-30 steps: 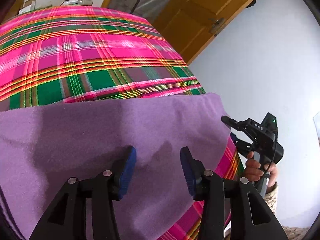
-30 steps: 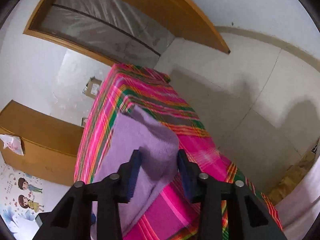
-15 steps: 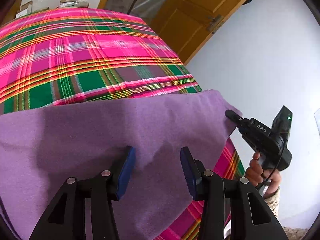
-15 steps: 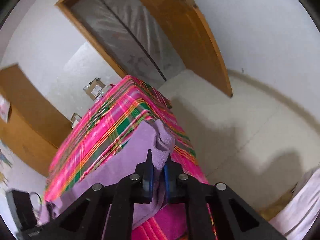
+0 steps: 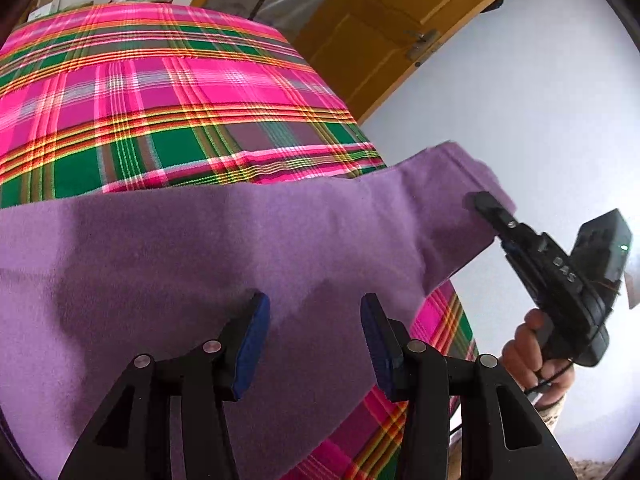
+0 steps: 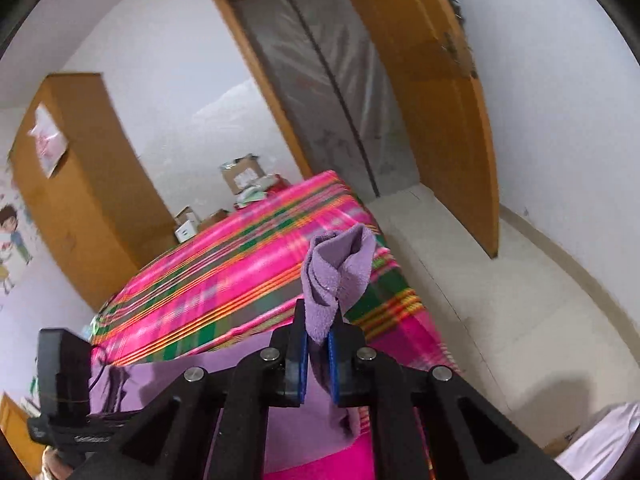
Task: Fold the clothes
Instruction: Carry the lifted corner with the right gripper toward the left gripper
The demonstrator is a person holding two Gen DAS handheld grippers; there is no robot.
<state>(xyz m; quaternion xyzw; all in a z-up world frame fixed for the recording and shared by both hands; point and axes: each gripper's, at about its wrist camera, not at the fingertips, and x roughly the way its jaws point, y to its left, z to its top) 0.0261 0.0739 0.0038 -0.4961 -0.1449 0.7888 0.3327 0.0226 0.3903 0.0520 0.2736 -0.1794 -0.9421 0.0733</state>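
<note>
The purple cloth (image 5: 168, 264) lies spread on the table w/ the pink plaid cover (image 5: 160, 92). One corner of it is lifted up off the table at the right side.

The right gripper (image 6: 318, 344) is pinched tight on that corner. The jaws are nearly closed, w/ only the cloth between them, and a bunched bit of purple sticks up past the tips. In the left wrist view you can see the same gripper (image 5: 486, 210) holding the corner in the air, w/ a hand (image 5: 532, 348) on its handle.

The left gripper (image 5: 314, 316) is wide open & holds nothing. It hangs just over the flat part of the cloth, near the front edge.

Step in hand, I think: a fold is being made w/ the right corner picked up. Which fold in the job it is, can't tell.

Next move likely needs: carry the corner across the cloth w/o letting it slip, keep the edge straight, lay it flat. The left gripper may need to pinch or hold the cloth so it doesn't slide.
</note>
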